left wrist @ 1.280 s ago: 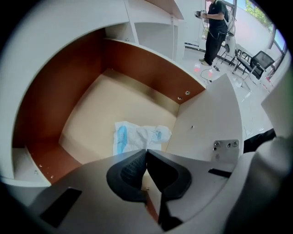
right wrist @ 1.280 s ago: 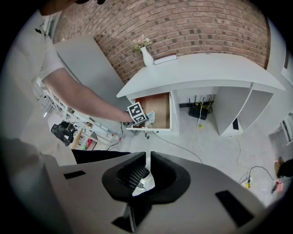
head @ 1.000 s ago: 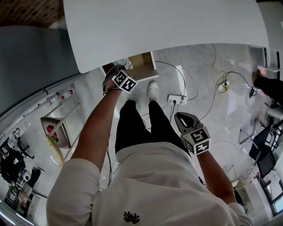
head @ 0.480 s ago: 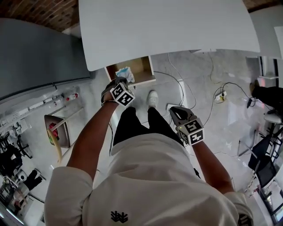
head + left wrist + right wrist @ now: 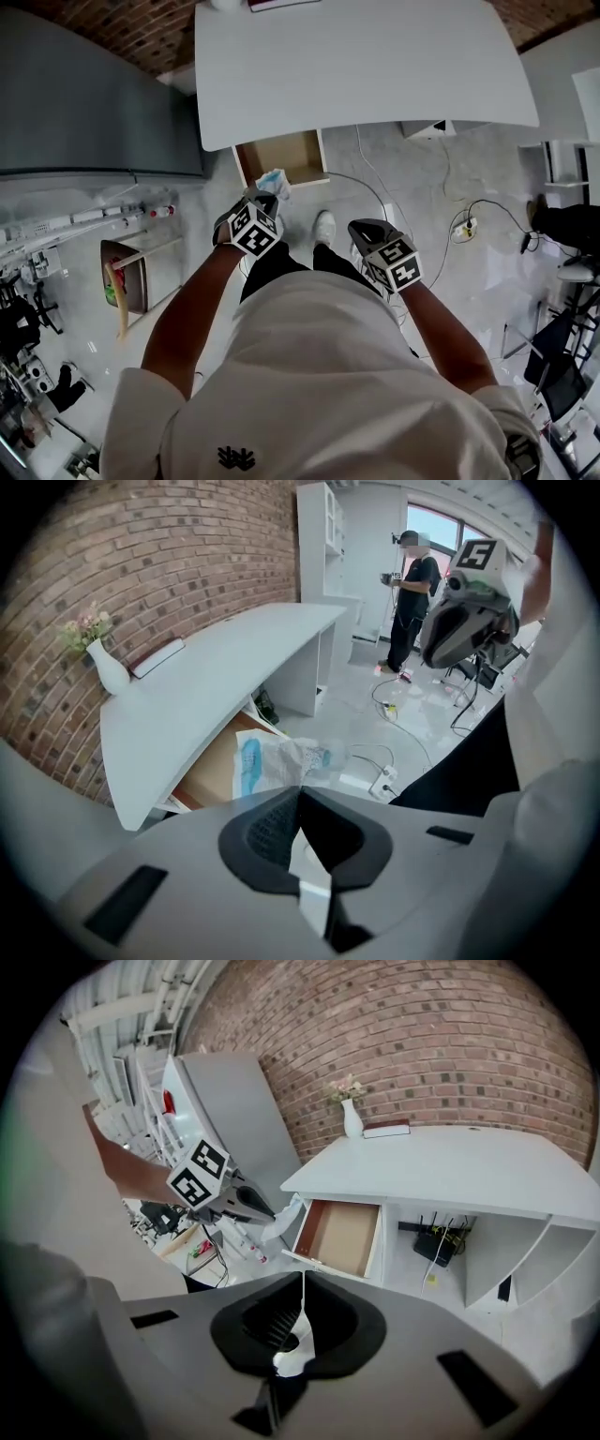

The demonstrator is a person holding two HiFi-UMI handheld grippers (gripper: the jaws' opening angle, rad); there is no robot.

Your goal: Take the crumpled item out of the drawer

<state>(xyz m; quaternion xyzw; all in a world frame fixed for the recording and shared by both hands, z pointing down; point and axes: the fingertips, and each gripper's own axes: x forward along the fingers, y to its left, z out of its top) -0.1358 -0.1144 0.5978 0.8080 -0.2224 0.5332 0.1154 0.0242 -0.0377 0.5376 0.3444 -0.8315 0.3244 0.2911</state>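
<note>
The crumpled item [image 5: 273, 179], white plastic with blue print, hangs just outside the front of the open wooden drawer [image 5: 287, 156] under the white desk [image 5: 375, 66]. My left gripper [image 5: 263, 195] is shut on it; in the left gripper view the crumpled item [image 5: 279, 761] sticks out past the closed left gripper [image 5: 300, 791], with the drawer [image 5: 208, 769] behind. My right gripper [image 5: 362, 231] is held over the floor to the right, shut and empty. In the right gripper view, beyond the right gripper [image 5: 302, 1281], the drawer [image 5: 342, 1234] shows a bare bottom.
A vase [image 5: 352, 1119] and a book [image 5: 386, 1130] stand on the desk's far edge. Power strips [image 5: 465, 228] and cables lie on the floor. A router [image 5: 433, 1246] sits in the desk's shelf. A grey cabinet [image 5: 84, 103] stands at left. A person [image 5: 411, 592] stands far off.
My left gripper has drawn back from the drawer toward my body with the crumpled item, which now hangs outside the drawer. The right gripper stayed shut and shifted slightly.
</note>
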